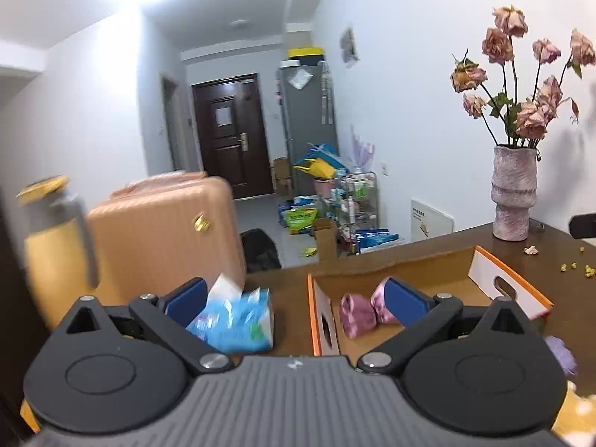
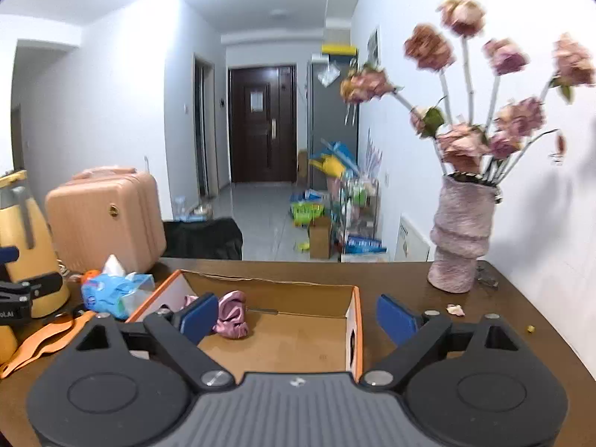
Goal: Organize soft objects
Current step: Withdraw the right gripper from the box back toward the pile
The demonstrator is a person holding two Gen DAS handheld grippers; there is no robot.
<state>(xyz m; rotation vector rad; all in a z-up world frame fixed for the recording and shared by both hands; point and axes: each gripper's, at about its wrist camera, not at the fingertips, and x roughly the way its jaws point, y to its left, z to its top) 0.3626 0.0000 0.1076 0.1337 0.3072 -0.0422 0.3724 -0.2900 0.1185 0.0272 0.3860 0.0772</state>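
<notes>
**Both grippers empty above the cardboard box**

From my seat, the left gripper fills the lower frame of its own view, its jaws spread wide with nothing between them. Its blue pads sit at about 10 and 2 o'clock from the grey body. Just past the left pad, at 11 o'clock, I see a blue tissue pack lying on the brown surface, blurred. At 1 o'clock the open cardboard box with orange edges sits on the same surface, and the pink satin scrunchie lies on its floor, beside the right pad; I cannot tell whether they touch.

The right gripper is likewise wide open and holds nothing. In its view the box lies straight ahead at 12 o'clock, with the scrunchie in its left part, just behind the left pad. The tissue pack is outside the box at 10 o'clock, near an orange strap and a yellow jug.

Farther off, at 2 o'clock, a textured pink vase of dried roses stands on the surface by the wall. Beyond the surface's far edge, a peach suitcase is at 10 o'clock, and a dark door closes the hallway at 12 o'clock.
</notes>
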